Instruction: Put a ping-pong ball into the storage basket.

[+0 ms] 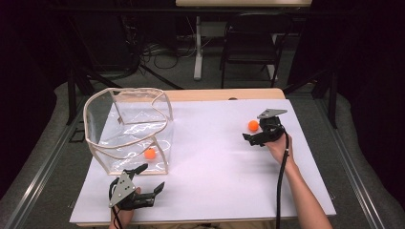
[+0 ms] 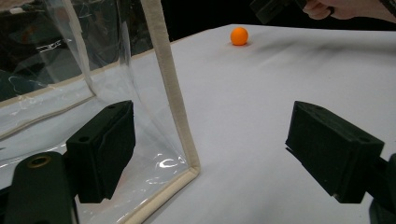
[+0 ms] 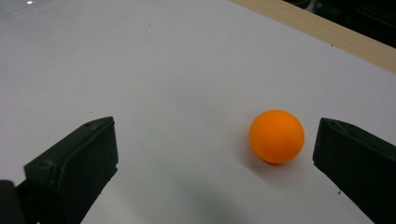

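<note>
Item one, orange ball (image 3: 276, 136): it rests on the white table sheet (image 1: 215, 162), right of centre and towards the far edge, between the jaws of your right gripper (image 3: 215, 158). Those jaws stand wide apart; the ball sits just beside the right-hand jaw in the right gripper view, whether touching it cannot be told, and well apart from the other jaw. From above, the ball (image 1: 253, 125) lies just beside the gripper (image 1: 255, 135) in your right hand (image 1: 279, 145).

Item two, second orange ball (image 1: 150, 153): inside the clear bag (image 1: 129, 124), low in its near right corner.

Item three, clear bag: transparent walls with cream edging, standing open on the left part of the sheet.

Item four, your left gripper (image 2: 210, 154): jaws wide apart, straddling the bag's near cream corner seam (image 2: 170, 93), one jaw seen through the plastic wall, the other over bare sheet. Neither jaw grips the seam.
</note>
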### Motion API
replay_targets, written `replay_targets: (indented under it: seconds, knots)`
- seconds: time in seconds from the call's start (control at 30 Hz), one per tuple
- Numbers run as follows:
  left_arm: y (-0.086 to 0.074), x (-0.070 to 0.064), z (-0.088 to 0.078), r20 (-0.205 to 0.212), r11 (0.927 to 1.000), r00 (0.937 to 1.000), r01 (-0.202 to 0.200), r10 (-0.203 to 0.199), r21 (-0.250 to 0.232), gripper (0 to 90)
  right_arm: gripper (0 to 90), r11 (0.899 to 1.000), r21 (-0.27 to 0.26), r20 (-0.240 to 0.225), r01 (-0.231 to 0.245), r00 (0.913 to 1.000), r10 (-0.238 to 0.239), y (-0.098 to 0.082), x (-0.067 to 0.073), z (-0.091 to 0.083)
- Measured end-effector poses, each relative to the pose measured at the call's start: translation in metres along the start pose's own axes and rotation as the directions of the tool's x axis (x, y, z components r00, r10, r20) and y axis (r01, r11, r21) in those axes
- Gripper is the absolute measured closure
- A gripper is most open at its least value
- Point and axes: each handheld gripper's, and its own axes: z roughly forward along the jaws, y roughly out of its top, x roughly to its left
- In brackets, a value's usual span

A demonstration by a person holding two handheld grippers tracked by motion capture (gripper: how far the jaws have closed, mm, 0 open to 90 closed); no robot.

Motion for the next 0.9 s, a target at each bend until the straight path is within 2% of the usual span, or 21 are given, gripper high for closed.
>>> replay_targets:
  seconds: [0.33, 0.53, 0.77, 0.9]
  knots:
    - [0.000, 0.000, 0.001, 0.003, 1.0000, 1.0000, -0.004, 0.004, 0.007, 15.7, 0.0, 0.998, 0.001, 0.024, -0.070, 0.9972, 0.070, 0.002, -0.021, 0.016]
    - [0.000, -0.001, 0.001, 0.004, 1.0000, 1.0000, -0.004, 0.004, 0.006, 15.7, 0.0, 0.992, 0.002, 0.051, -0.126, 0.9908, 0.126, -0.002, -0.032, 0.030]
    - [-0.001, 0.000, 0.001, 0.003, 1.0000, 1.0000, 0.001, -0.001, 0.003, 15.7, 0.1, 0.990, 0.034, 0.083, -0.135, 0.9878, 0.132, -0.009, -0.037, 0.043]
    - [-0.001, 0.001, 0.001, 0.005, 1.0000, 1.0000, 0.002, -0.002, 0.003, 15.8, 9.0, 0.989, 0.036, 0.091, -0.142, 0.9863, 0.138, -0.011, -0.037, 0.049]
